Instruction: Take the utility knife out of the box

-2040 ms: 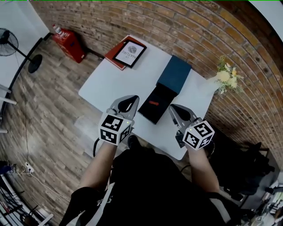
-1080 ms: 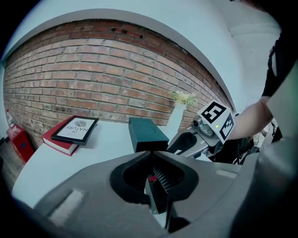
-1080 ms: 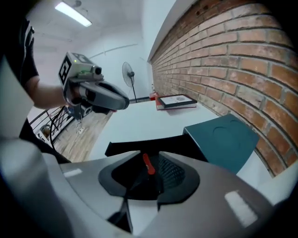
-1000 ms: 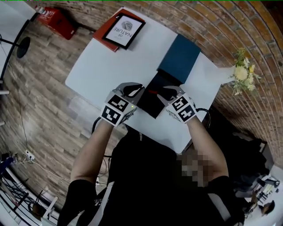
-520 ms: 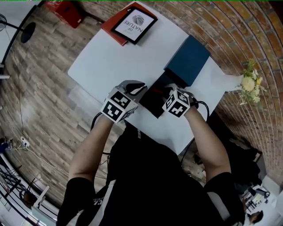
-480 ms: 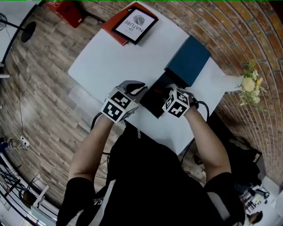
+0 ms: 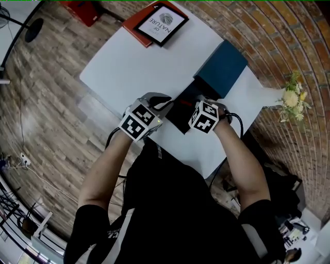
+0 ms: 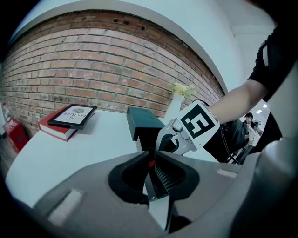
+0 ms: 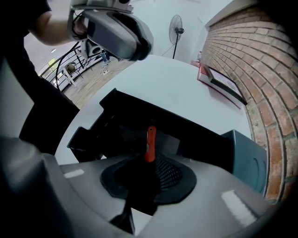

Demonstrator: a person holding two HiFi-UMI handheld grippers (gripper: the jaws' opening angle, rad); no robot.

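Note:
An open black box (image 7: pixel 177 114) lies on the white table (image 7: pixel 129 67), its teal lid (image 7: pixel 221 69) behind it. An orange-red utility knife (image 9: pixel 149 143) rests inside the box (image 9: pixel 116 118). My right gripper (image 9: pixel 148 160) points steeply down into the box. Its jaws are closing with the knife's near end between them, and a gap still shows beside the ribbed pad. In the head view this right gripper (image 7: pixel 196 107) sits under its marker cube. My left gripper (image 8: pixel 151 160) is shut on the box's thin near wall (image 8: pixel 145 137), at the box's left side (image 7: pixel 164 101).
A framed print on a red book (image 7: pixel 159 19) lies at the table's far corner. A vase of flowers (image 7: pixel 290 95) stands at the right edge. A red case (image 7: pixel 85 7) and a fan (image 9: pixel 176 30) stand on the wooden floor. The table's near edge is just below the grippers.
My right gripper has tipped downward and sunk into the box over the knife. The left gripper has stayed at the box's left wall.

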